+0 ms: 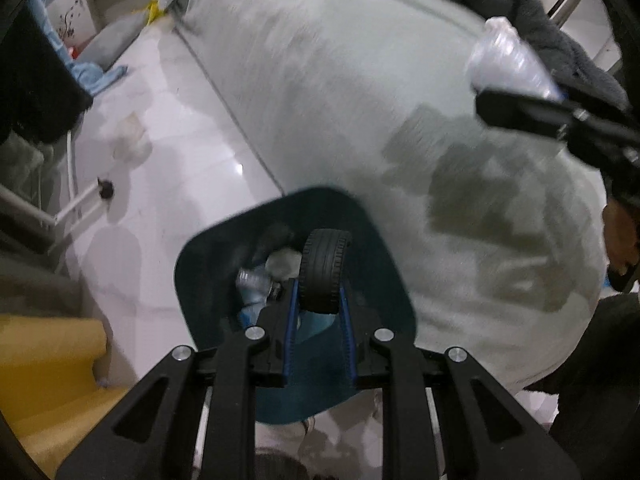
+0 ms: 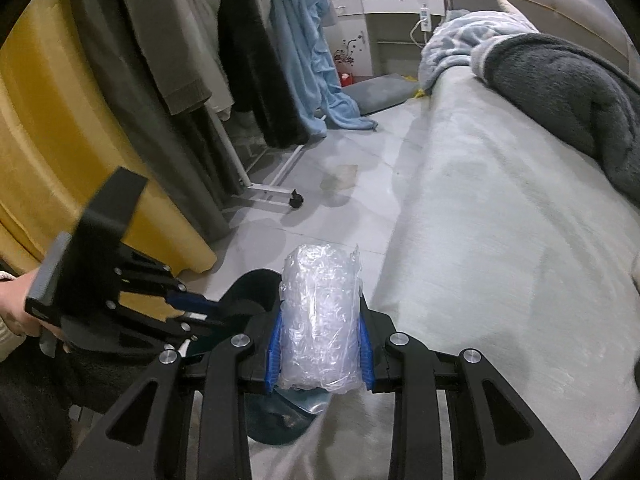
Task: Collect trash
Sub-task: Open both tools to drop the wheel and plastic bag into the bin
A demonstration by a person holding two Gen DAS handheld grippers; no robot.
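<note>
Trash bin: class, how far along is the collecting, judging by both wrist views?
Done: the bin already holds bottles. In hand: the left claw grips a toy tyre above it; the right claw grips crumpled plastic wrap. Left: dropping both.

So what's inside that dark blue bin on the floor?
In the bin: a clear plastic bottle and pale crumpled trash. The toy tyre, clamped above by the left hand-held gripper, hides the rest.

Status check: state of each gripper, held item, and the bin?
Left gripper: shut on toy tyre, over the bin.
Right gripper: shut on bubble wrap.
Bin: open, no lid seen, trash already inside.
Blanket: crumpled on the bed.
</note>
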